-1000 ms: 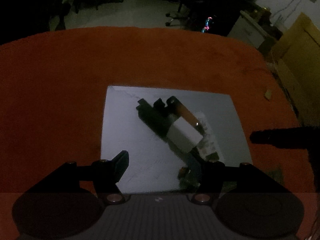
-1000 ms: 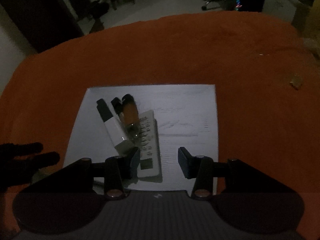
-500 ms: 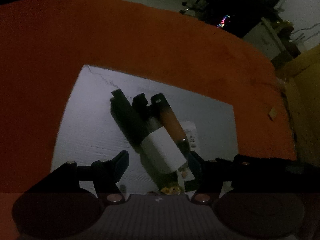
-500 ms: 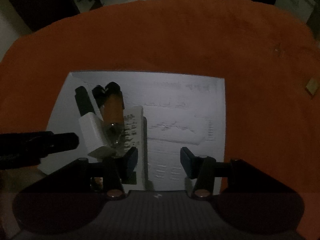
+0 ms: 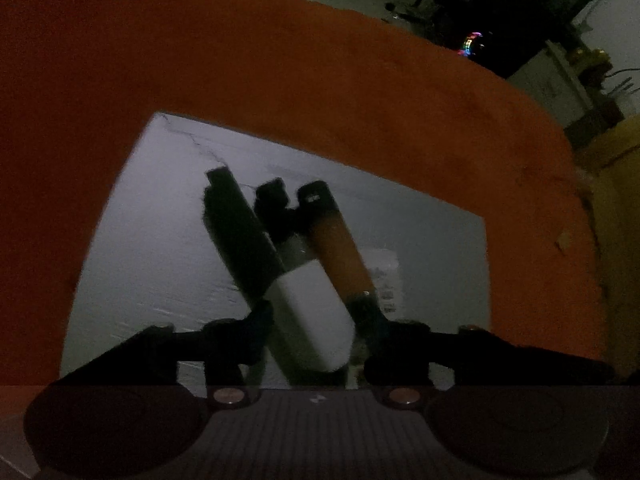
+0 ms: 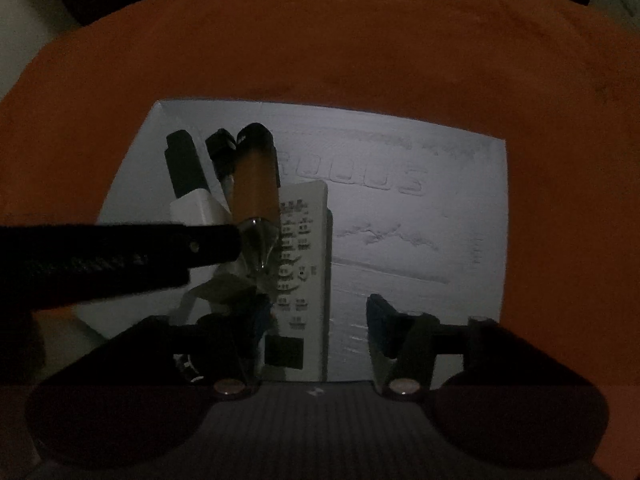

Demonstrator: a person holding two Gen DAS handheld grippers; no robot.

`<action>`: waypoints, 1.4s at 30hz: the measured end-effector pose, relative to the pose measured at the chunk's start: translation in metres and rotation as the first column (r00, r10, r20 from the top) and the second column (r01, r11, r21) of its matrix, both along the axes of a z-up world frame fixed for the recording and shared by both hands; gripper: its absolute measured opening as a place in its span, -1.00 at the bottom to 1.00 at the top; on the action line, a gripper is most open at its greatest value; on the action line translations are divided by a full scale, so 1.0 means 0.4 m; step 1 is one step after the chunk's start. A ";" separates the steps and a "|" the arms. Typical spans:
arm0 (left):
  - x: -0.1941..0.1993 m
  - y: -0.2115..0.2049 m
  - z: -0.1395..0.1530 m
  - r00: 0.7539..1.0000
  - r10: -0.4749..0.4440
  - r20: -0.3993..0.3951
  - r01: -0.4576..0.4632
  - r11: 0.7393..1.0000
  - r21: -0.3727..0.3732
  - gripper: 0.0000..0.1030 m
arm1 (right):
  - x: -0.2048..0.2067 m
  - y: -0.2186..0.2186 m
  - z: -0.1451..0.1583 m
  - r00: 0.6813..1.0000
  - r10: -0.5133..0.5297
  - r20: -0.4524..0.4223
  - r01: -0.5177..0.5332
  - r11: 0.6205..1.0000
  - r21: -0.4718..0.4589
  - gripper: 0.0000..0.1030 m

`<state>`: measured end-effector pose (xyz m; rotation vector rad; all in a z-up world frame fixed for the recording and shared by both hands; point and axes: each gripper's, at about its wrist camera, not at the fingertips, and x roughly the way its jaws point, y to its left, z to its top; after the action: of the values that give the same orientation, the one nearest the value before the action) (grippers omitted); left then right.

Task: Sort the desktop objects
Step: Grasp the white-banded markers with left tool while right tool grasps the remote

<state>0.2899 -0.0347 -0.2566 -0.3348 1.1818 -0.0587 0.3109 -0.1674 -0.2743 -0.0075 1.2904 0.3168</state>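
A white mat (image 5: pixel 152 248) (image 6: pixel 420 208) lies on the orange tablecloth (image 5: pixel 280 60). On it lie side by side a black-and-white block (image 5: pixel 308 312) (image 6: pixel 192 204), a small black clip (image 5: pixel 274 200) (image 6: pixel 220 148), an orange tube with a black cap (image 5: pixel 336 248) (image 6: pixel 256 184) and a white remote (image 6: pixel 304 264). My left gripper (image 5: pixel 316 328) is open, its fingers on either side of the white end of the block and the tube's tail. In the right wrist view it shows as a dark bar (image 6: pixel 120 248). My right gripper (image 6: pixel 316 316) is open over the remote's near end.
A small tan scrap (image 5: pixel 564 240) lies on the cloth to the right of the mat. A yellow box (image 5: pixel 624 200) stands past the table's right edge. Dark furniture and a lit gadget (image 5: pixel 474 44) are behind the table.
My left gripper has moved forward, so the block and tube now sit between its fingers. My right gripper has moved forward over the remote.
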 end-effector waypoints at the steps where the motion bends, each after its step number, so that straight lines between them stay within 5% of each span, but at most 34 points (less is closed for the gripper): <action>1: 0.002 -0.003 -0.004 1.000 0.005 0.000 -0.005 1.000 0.002 -0.23 | 0.003 0.004 -0.005 1.000 0.002 -0.002 -0.002 1.000 -0.005 0.30; 9: 0.002 -0.008 -0.016 0.999 -0.007 0.037 0.005 0.999 0.051 -0.43 | 0.006 0.062 -0.037 0.997 0.083 0.004 -0.082 0.992 -0.092 0.31; 14: -0.006 0.023 -0.012 0.998 -0.038 0.042 0.035 0.997 0.066 -0.52 | -0.001 0.081 -0.050 0.994 0.111 -0.007 -0.111 0.982 -0.156 -0.06; 23: -0.026 0.081 -0.003 0.994 -0.108 0.029 0.105 0.991 0.086 -0.52 | 0.017 -0.032 -0.050 0.999 -0.003 -0.046 -0.003 0.992 -0.128 -0.04; 24: -0.027 0.085 -0.003 0.993 -0.114 0.027 0.111 0.990 0.082 -0.52 | 0.022 -0.043 -0.050 0.999 -0.017 -0.048 0.011 0.992 -0.124 0.09; 27: -0.020 0.090 -0.005 0.993 -0.118 0.015 0.117 0.991 0.069 -0.43 | 0.036 -0.061 -0.046 0.999 -0.035 -0.021 0.032 0.991 -0.131 0.32; 32: -0.021 0.080 -0.004 0.991 -0.132 0.029 0.130 0.988 0.079 0.32 | 0.033 -0.033 -0.060 0.999 0.024 0.032 -0.017 0.977 -0.211 0.51; 39: -0.033 0.036 -0.015 0.979 -0.202 -0.008 0.201 0.972 0.120 0.22 | 0.020 -0.007 -0.061 0.995 0.077 0.057 -0.061 0.966 -0.252 0.42; 42: -0.037 0.020 -0.032 0.976 -0.216 -0.041 0.219 0.966 0.137 -0.17 | 0.014 -0.013 -0.058 0.996 0.077 0.048 -0.062 0.964 -0.259 0.11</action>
<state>0.2752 -0.0266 -0.2693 -0.0810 1.2373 -0.1622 0.3164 -0.1725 -0.2975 -0.2814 1.2685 0.2050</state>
